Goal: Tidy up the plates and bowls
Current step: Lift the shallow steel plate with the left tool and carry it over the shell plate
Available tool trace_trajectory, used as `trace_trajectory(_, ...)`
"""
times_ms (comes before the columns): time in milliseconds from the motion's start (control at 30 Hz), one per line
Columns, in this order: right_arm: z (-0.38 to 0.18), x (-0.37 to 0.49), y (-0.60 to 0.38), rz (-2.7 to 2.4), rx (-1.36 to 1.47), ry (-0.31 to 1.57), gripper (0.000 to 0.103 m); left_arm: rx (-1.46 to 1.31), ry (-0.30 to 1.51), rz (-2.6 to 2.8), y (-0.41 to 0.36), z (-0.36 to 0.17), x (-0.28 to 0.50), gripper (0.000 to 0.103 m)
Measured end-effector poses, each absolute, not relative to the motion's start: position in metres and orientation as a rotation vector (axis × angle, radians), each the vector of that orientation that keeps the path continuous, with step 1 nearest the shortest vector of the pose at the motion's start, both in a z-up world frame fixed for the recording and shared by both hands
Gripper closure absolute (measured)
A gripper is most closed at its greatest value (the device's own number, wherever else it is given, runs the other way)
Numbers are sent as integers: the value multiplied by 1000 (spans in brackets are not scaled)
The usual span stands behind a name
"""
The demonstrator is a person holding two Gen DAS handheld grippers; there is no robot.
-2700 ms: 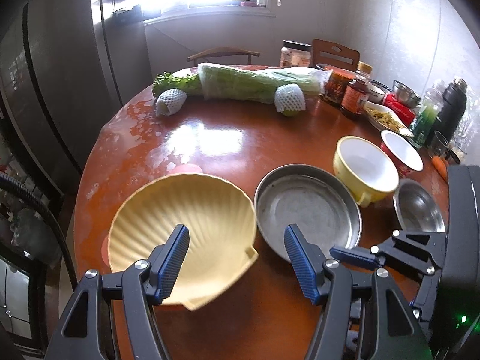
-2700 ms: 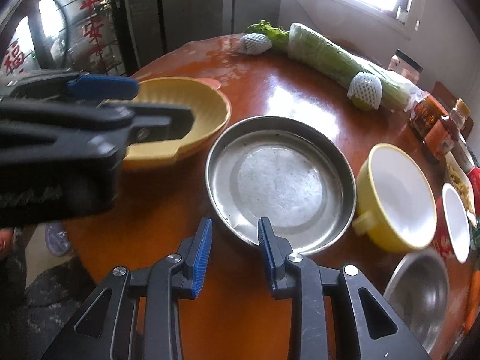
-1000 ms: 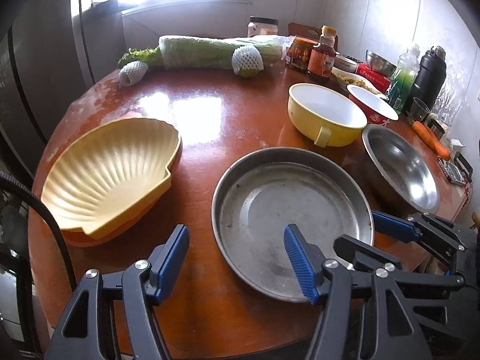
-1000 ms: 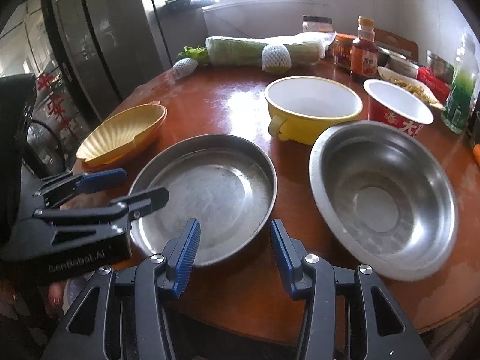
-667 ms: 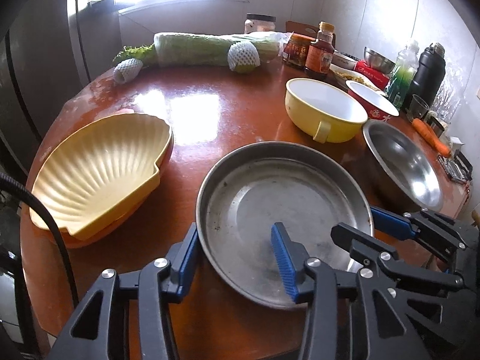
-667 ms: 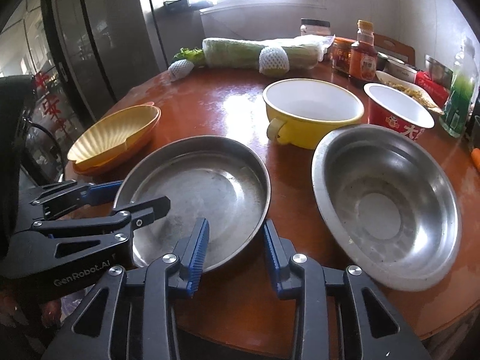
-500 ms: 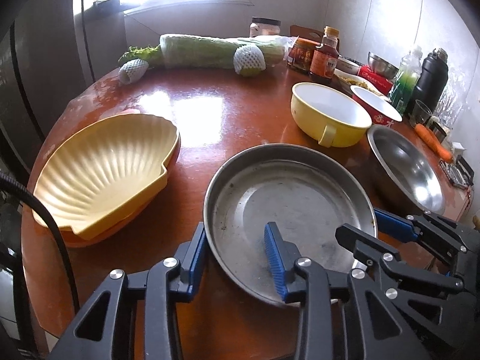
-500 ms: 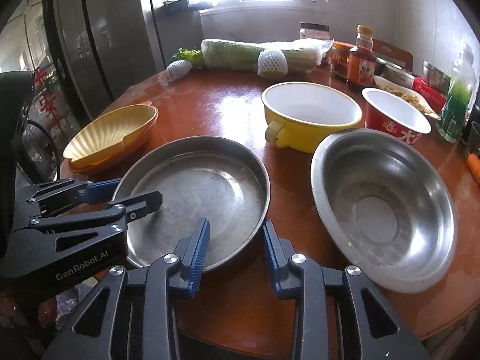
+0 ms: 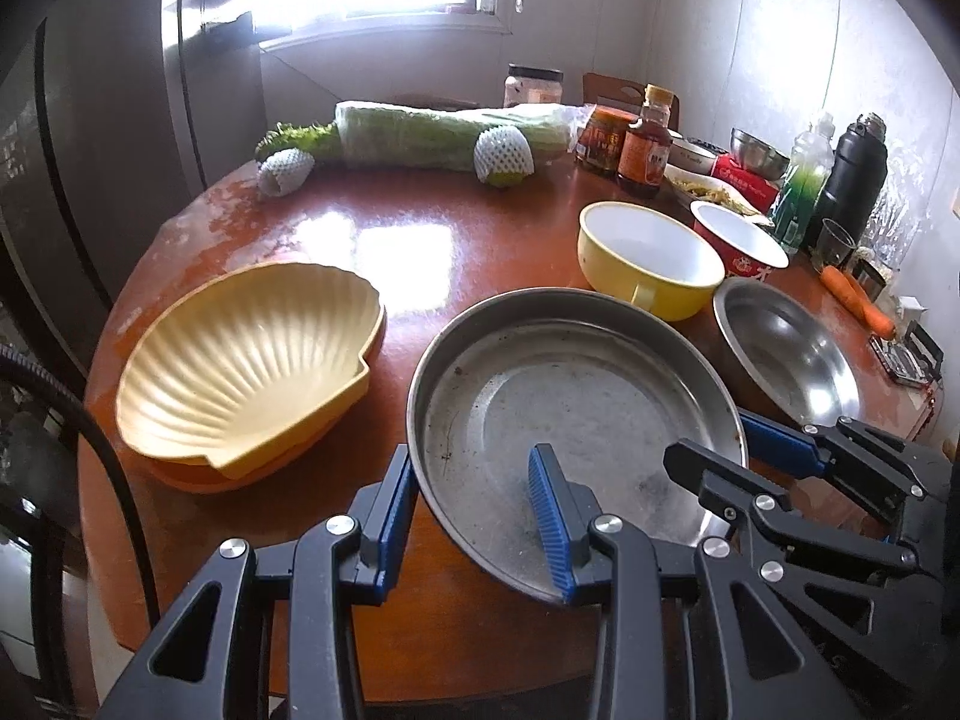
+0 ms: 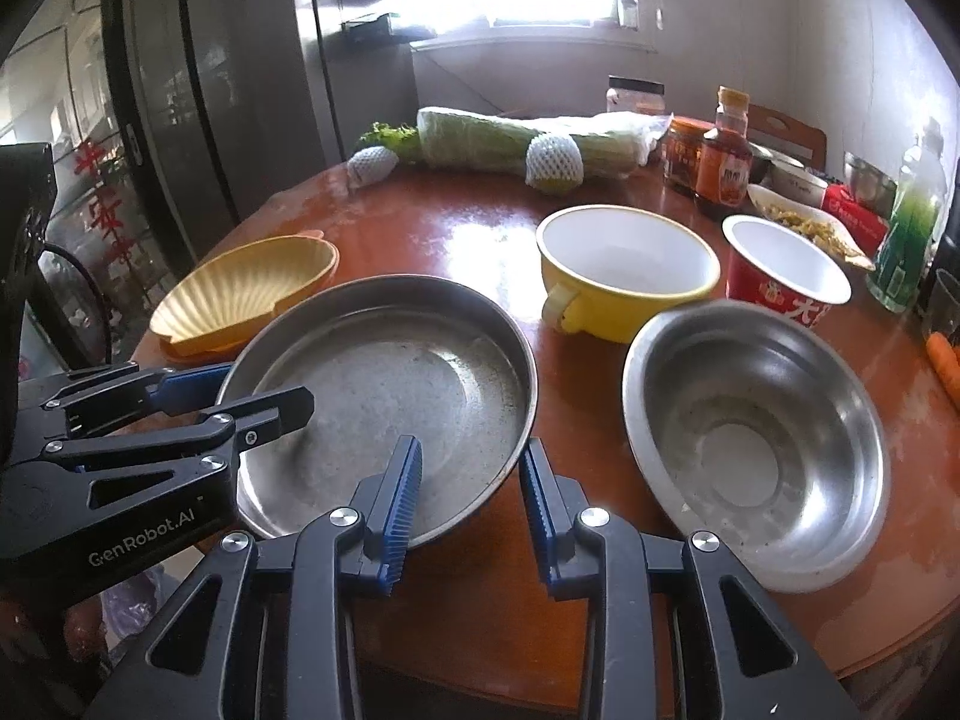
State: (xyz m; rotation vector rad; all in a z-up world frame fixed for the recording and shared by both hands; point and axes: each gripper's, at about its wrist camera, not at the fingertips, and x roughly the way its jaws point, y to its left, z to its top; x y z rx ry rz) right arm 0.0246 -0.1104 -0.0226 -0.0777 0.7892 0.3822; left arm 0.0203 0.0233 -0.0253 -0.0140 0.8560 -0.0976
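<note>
Straddling the near rim of the steel pan [image 9: 576,414], both tongs now have one pad inside it and one outside. Half a second ago the pan lay flat on the table [image 9: 420,228]; now its near edge sits higher in both wrist views, which we read as the start of a lift, though we cannot see whether the far edge has left the wood. Our left tongs [image 9: 474,516] have narrowed since a second ago and bracket the rim on the left side; whether the pads actually pinch the metal we cannot tell, as a gap shows between them. Our right tongs [image 10: 471,489] straddle the rim on the other side, partly closed, with the same visible gap.

Just left of the pan, the shell-shaped plate [image 9: 246,360] rests on an orange dish. The steel bowl [image 10: 756,450] sits just to the right, with the yellow bowl [image 10: 624,270] and the red paper bowl [image 10: 786,276] behind. We judge the pan is the piece in hand, probably bound for stacking with another dish; the sorting has hardly begun.
</note>
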Motion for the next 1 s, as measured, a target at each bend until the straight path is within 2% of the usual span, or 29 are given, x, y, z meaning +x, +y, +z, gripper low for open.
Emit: trace_trajectory(1000,13,55,-69,442,-111,674,68,-45,780,-7,65,6,37,65)
